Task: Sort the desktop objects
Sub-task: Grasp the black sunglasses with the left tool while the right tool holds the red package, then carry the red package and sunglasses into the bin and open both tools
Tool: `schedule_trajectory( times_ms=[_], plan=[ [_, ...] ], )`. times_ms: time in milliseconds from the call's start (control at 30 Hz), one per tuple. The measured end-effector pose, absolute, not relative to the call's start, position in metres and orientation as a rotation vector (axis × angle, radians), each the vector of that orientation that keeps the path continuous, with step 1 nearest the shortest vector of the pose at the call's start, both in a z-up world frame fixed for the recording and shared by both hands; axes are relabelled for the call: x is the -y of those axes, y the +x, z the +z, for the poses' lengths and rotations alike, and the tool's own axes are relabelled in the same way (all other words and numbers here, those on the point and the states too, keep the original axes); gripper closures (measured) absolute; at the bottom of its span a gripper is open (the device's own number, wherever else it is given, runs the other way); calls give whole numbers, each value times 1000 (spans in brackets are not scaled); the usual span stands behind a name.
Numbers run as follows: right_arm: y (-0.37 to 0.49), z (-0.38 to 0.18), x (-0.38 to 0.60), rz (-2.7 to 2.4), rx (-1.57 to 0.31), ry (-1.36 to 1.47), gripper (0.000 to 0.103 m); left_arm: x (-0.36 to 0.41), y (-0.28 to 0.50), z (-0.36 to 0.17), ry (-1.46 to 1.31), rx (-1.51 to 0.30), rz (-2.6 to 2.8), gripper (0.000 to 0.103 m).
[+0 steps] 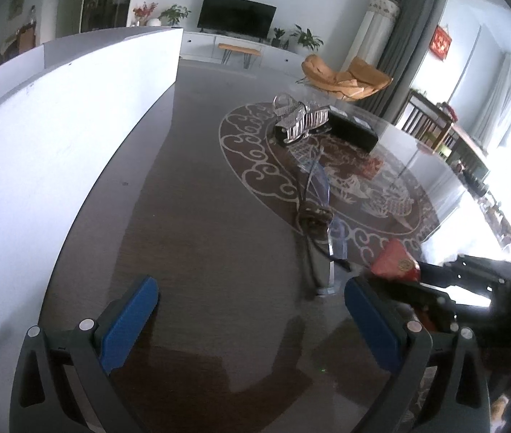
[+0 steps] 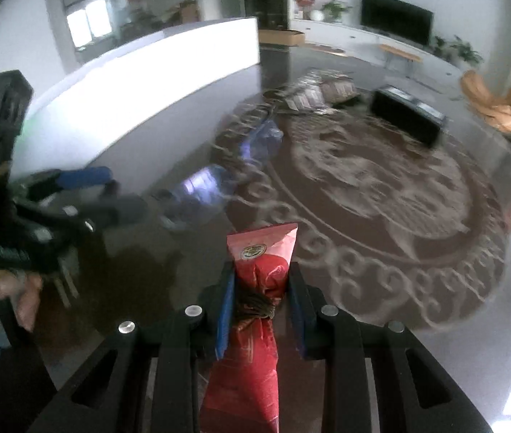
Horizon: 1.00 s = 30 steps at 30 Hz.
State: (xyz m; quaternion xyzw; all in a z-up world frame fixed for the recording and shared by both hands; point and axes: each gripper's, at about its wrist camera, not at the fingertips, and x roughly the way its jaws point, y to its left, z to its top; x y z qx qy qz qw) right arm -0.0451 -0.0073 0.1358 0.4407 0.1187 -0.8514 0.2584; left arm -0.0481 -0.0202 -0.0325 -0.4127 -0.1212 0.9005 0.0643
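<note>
Two grippers in my views: my right gripper (image 2: 261, 306) is clamped on a red packet (image 2: 261, 263) tied with brown twine, held above the glass tabletop (image 2: 436, 324). My left gripper (image 1: 252, 310) hangs wide open, nothing between its blue pads (image 1: 129, 321). A clear plastic bottle (image 2: 201, 191) lies on the tabletop ahead.

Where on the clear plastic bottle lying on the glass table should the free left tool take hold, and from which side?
Probably around the bottle's middle, coming down from above with the left tool open. The bottle lies on its side on the table, so its round body offers two opposite walls across its width. The ends are narrower and likelier to slip.
</note>
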Motion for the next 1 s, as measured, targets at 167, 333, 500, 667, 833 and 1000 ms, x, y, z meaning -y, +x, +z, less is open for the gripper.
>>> schedule_trajectory(
  times_ms=[167,333,500,667,833,1000],
  plan=[
    [-44,135,-38,-2438,-293,1235,75,17,-54,-29,-1306,445,2680,0],
    [-45,137,-54,-2455,-275,1227,74,-20,-84,-30,-1380,278,2666,0],
    [-50,136,-51,-2452,-292,1225,72,-71,-115,-40,-1439,-107,2670,0],
    [-52,134,-51,-2425,-304,1269,40,-73,-118,-29,-1391,-106,2661,77],
    [-46,143,-58,-2457,-243,1280,79,-39,-100,-18,-1329,170,2633,77],
    [-36,165,-58,-2480,-170,1214,79,-15,-55,16,-1147,304,2685,77]
  ],
)
